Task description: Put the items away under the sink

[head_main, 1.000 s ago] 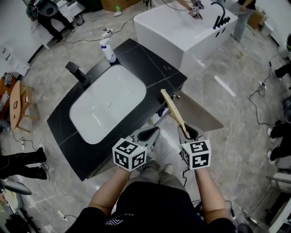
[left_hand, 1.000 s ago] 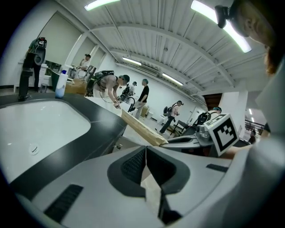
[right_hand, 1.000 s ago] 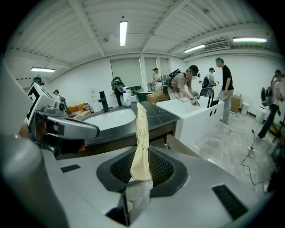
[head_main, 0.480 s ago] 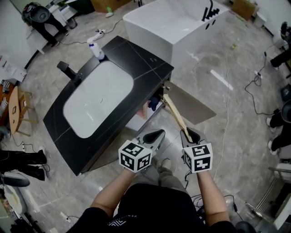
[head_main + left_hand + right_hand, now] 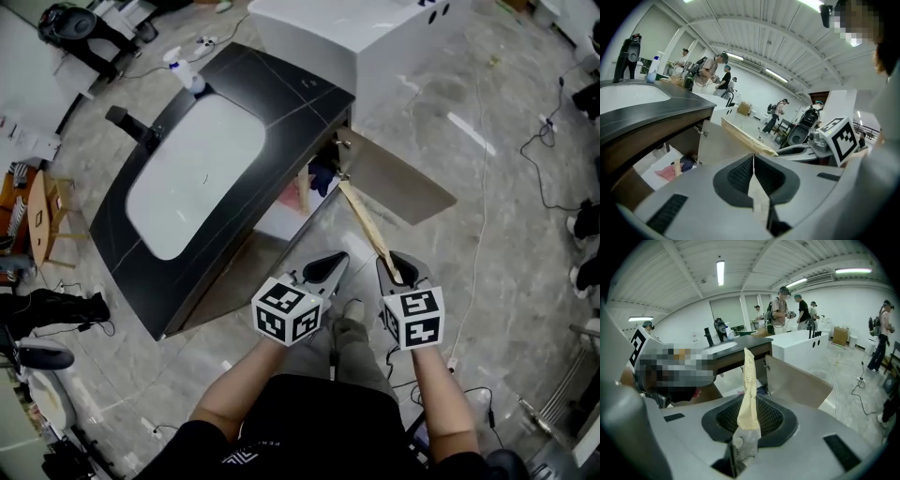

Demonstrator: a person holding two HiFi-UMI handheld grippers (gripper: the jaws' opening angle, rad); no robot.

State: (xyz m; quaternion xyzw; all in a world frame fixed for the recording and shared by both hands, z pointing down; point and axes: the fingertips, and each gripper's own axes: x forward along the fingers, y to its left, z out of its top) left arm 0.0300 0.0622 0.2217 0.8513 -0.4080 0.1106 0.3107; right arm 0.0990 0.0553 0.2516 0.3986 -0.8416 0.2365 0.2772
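Note:
A long flat wooden stick (image 5: 366, 228) is clamped in my right gripper (image 5: 399, 266). It slants up toward the open cabinet under the black vanity top (image 5: 281, 103), and its far tip sits by the door's hinge side. From the right gripper view the stick (image 5: 749, 380) rises straight out of the shut jaws. My left gripper (image 5: 330, 264) is beside it, shut and empty; its jaws (image 5: 753, 161) meet with nothing between them. Inside the cabinet lie a pink cloth (image 5: 665, 172) and a dark blue item (image 5: 686, 164).
The cabinet door (image 5: 398, 183) swings out to the right over the marble floor. A white basin (image 5: 192, 173), a black faucet (image 5: 131, 128) and a spray bottle (image 5: 185, 73) are on the vanity. A white bathtub (image 5: 366, 37) stands behind it. Cables run across the floor at right.
The vanity has slid up and left in the head view, and more of the cabinet's inside shows. Both grippers sit slightly further right, the stick still held and pointing at the opening.

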